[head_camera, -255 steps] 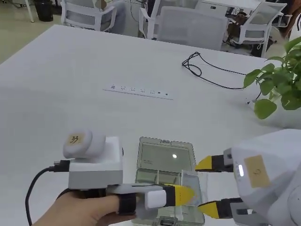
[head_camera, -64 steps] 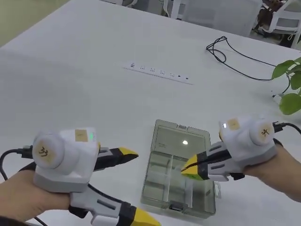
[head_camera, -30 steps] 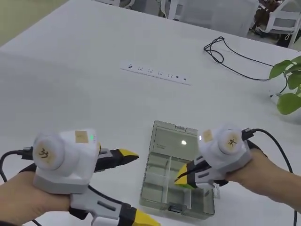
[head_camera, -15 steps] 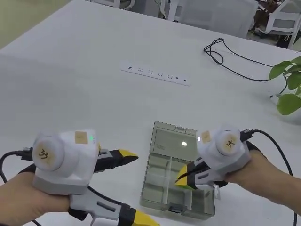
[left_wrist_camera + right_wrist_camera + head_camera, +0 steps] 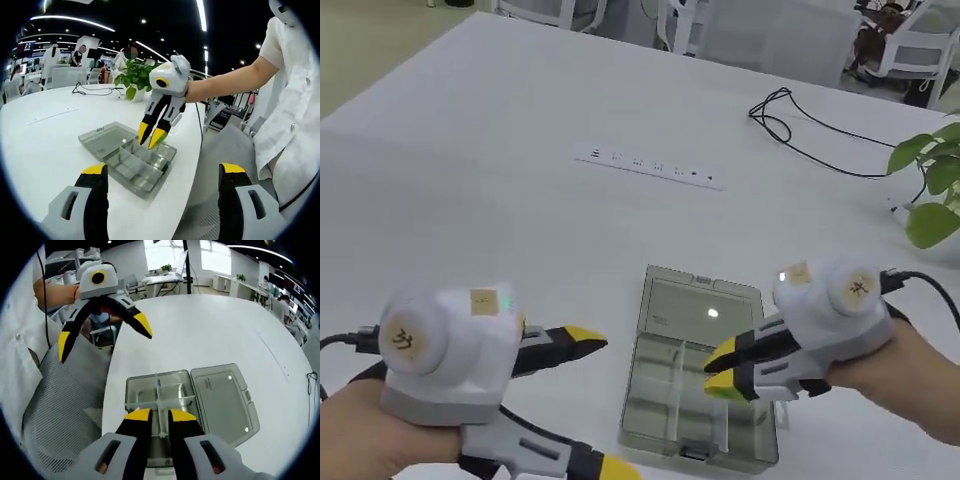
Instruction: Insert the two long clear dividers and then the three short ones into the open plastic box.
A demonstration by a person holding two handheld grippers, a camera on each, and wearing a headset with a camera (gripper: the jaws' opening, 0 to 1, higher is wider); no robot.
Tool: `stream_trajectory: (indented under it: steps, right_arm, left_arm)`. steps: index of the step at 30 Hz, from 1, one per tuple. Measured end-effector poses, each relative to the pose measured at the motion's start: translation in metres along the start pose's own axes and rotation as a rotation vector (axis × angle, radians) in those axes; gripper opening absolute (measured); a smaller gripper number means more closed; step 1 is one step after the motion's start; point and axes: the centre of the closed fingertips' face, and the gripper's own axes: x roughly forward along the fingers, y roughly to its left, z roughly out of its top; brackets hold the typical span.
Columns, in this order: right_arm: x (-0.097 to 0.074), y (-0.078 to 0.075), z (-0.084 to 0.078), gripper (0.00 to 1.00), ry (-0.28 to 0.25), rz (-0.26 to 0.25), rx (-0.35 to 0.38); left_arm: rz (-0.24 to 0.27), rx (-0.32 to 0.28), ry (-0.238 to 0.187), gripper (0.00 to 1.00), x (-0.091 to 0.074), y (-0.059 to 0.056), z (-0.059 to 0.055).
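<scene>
Over the open box (image 5: 632, 395), toward its right side: right gripper (image 5: 720, 369), jaws almost pressed together with a thin gap. Cannot tell whether anything clear is pinched there. Left of the box, well apart: left gripper (image 5: 598, 405), jaws spread wide. From right gripper view: dividers (image 5: 159, 388) upright and crossing in the base, lid (image 5: 220, 400) flat alongside; the cross less plain from head view. From left gripper view: box close to table (image 5: 40, 140) edge, little margin there. Beyond the lid: wide bare tabletop up to power strip (image 5: 650, 168).
</scene>
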Motion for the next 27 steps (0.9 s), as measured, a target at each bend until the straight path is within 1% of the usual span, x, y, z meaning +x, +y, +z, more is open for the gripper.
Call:
stream_trajectory:
  steps: [3, 5, 6, 9, 12, 15, 17, 18, 22, 25, 27]
  right_arm:
    - [-0.02, -0.001, 0.008, 0.17, -0.064, -0.018, 0.035]
    - [-0.031, -0.003, 0.009, 0.2, -0.088, -0.029, 0.051]
    - [-0.039, -0.004, 0.008, 0.21, -0.101, -0.035, 0.06]
    - [-0.058, -0.007, 0.002, 0.24, -0.114, -0.051, 0.077]
    - [-0.074, -0.011, -0.014, 0.27, -0.099, -0.075, 0.093]
    - [-0.087, -0.015, -0.028, 0.3, -0.09, -0.092, 0.12]
    - [-0.093, -0.015, -0.036, 0.32, -0.087, -0.1, 0.129]
    - [-0.095, -0.014, -0.037, 0.33, -0.084, -0.102, 0.131]
    - [-0.105, -0.013, -0.052, 0.39, -0.06, -0.113, 0.142]
    - [-0.111, -0.012, -0.068, 0.42, -0.024, -0.114, 0.15]
    - [-0.114, -0.013, -0.076, 0.43, -0.008, -0.117, 0.156]
  left_arm:
    - [0.003, 0.0, 0.002, 0.93, -0.001, 0.001, 0.0]
    - [0.004, 0.0, 0.006, 0.93, -0.002, 0.001, 0.0]
    - [0.005, 0.0, 0.007, 0.93, -0.003, 0.001, 0.0]
    - [0.008, -0.003, 0.008, 0.94, -0.004, 0.002, 0.0]
    - [0.011, -0.002, 0.011, 0.94, -0.004, 0.003, -0.001]
    - [0.016, -0.007, 0.012, 0.94, -0.005, 0.004, -0.001]
    - [0.016, -0.007, 0.016, 0.94, -0.005, 0.004, -0.001]
    - [0.016, -0.006, 0.018, 0.94, -0.005, 0.004, -0.001]
    - [0.02, -0.006, 0.02, 0.94, -0.006, 0.005, -0.001]
    - [0.024, -0.008, 0.021, 0.94, -0.006, 0.006, -0.001]
    - [0.023, -0.009, 0.022, 0.94, -0.006, 0.006, -0.001]
